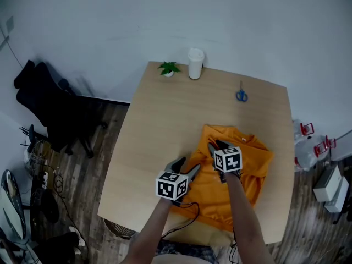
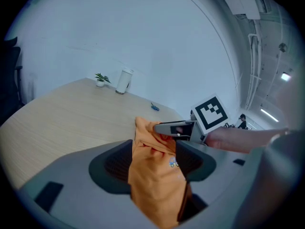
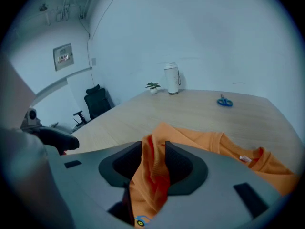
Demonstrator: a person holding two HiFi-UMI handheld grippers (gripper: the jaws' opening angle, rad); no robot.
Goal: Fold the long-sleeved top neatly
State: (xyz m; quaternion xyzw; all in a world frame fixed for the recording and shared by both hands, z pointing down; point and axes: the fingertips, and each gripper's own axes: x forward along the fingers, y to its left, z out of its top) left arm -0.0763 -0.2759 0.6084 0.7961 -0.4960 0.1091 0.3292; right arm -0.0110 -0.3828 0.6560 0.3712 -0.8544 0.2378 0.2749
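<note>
Containers first: white lidded cup (image 1: pixel 195 64) stands upright at the far edge of the tabletop (image 1: pixel 165 125); can't tell what's in it. Just beside it, a small white pot with a green plant (image 1: pixel 169 68). Nothing else on the tabletop holds anything.

Orange long-sleeved top (image 1: pixel 245 175) lies bunched on the near right part of the tabletop, collar side towards the far edge, and its hem reaches the near edge.

Left claw (image 1: pixel 186 168) sits at the top's left edge, moderately wide, clamped on a thick fold of the orange fabric that hangs down between the pads. Right claw (image 1: pixel 217 146) is just beyond it, narrow, pinching a ridge of the same fabric that stands up between its pads. The two claws are close together, both on one raised bunch of cloth.

Blue scissors (image 1: pixel 241 95) lie flat on the far right of the tabletop, well apart from the top. Bare wood between the top and the cup.

Off the tabletop: black office chair (image 1: pixel 49 109) on the floor to the left, boxes and clutter on the floor to the right.
</note>
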